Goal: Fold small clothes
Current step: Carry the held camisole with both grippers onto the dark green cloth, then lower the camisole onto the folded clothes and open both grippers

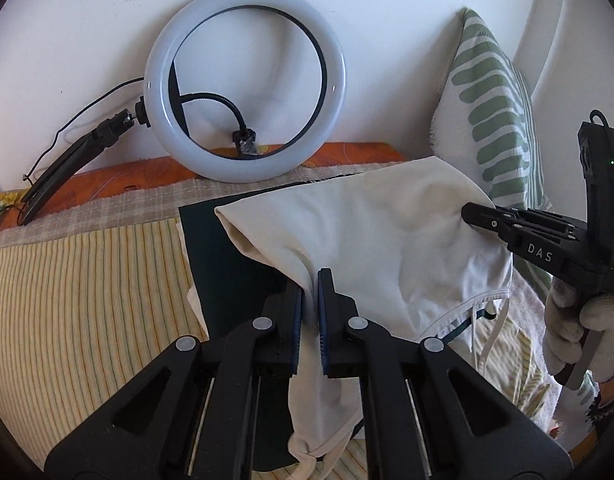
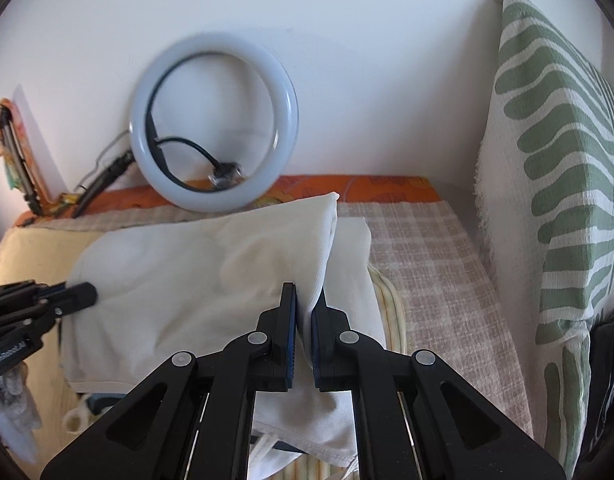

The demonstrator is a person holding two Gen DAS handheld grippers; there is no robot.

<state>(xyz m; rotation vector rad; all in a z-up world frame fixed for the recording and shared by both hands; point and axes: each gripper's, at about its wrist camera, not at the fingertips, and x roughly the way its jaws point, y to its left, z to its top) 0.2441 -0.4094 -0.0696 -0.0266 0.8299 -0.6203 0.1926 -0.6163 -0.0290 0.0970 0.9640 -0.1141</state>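
Striped bedding (image 1: 87, 280) below the ring light (image 1: 245, 84): left gripper (image 1: 310, 280) and right gripper (image 2: 305, 300), each clamped on the white garment (image 1: 367, 232), hold it spread for folding.

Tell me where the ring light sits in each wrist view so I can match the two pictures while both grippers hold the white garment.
Left wrist view: the ring light stands upper centre-left, leaning on the white wall behind the bed, above the left gripper.
Right wrist view: the ring light is upper left of centre, slightly blurred, against the same wall.
Shared landmark: the green-striped pillow, at the right edge in both views.
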